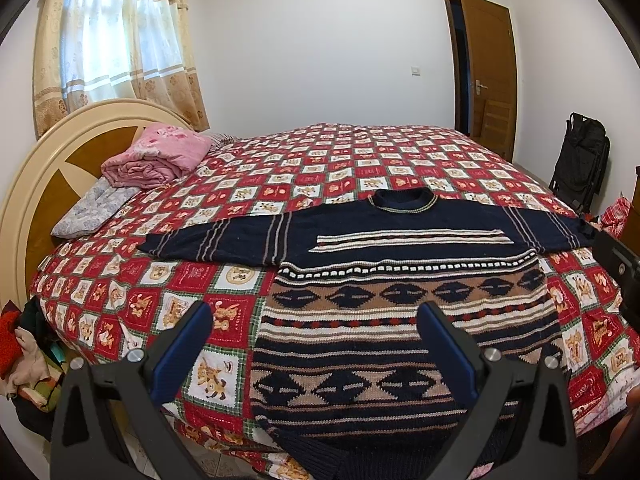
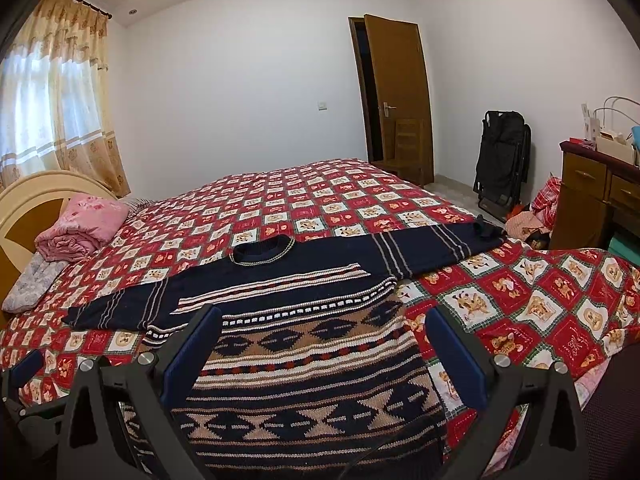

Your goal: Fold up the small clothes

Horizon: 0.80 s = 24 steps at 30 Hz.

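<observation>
— Lying flat on the bed (image 1: 248, 184), is the sweater (image 1: 400, 304) spreading both sleeves out?
— Yes, navy with tan, white and red patterned bands, collar pointing away, hem hanging over the near edge.
— Holding anything?
— No. The left gripper (image 1: 316, 344) and right gripper (image 2: 320, 348) are hovering above it, jaws gaping, empty.
</observation>
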Each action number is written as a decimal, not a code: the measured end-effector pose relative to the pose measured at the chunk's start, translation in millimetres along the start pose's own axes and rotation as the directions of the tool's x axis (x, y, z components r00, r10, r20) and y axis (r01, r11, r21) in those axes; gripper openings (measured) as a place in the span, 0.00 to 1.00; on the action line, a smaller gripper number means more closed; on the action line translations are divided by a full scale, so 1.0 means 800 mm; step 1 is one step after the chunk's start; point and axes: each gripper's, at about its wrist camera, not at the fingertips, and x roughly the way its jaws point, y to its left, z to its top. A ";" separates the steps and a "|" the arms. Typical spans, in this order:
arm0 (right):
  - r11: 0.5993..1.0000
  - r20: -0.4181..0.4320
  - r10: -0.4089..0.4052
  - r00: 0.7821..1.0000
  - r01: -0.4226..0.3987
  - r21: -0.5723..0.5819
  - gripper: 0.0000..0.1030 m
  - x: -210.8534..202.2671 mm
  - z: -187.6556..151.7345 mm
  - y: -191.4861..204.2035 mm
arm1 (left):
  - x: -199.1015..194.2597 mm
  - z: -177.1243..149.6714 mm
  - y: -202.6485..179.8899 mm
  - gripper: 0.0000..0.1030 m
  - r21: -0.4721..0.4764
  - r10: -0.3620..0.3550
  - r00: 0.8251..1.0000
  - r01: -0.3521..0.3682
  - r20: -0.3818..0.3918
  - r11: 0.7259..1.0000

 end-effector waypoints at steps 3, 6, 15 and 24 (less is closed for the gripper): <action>1.000 -0.002 0.000 1.000 0.000 -0.001 0.99 0.000 -0.001 0.000 | 0.000 0.000 -0.001 1.00 0.000 0.000 1.000 0.000 0.000 1.000; 1.000 -0.003 0.000 1.000 0.000 -0.001 0.99 0.000 -0.001 0.000 | 0.000 0.000 -0.001 1.00 -0.001 0.000 1.000 0.000 0.000 1.000; 1.000 -0.013 -0.004 1.000 0.004 -0.001 0.99 0.003 -0.003 0.000 | 0.005 -0.003 -0.004 1.00 -0.005 -0.008 1.000 0.008 -0.020 1.000; 1.000 -0.062 0.027 0.998 -0.026 0.017 0.99 0.027 -0.008 -0.007 | 0.023 -0.004 -0.004 1.00 -0.013 -0.054 0.996 0.053 -0.074 0.998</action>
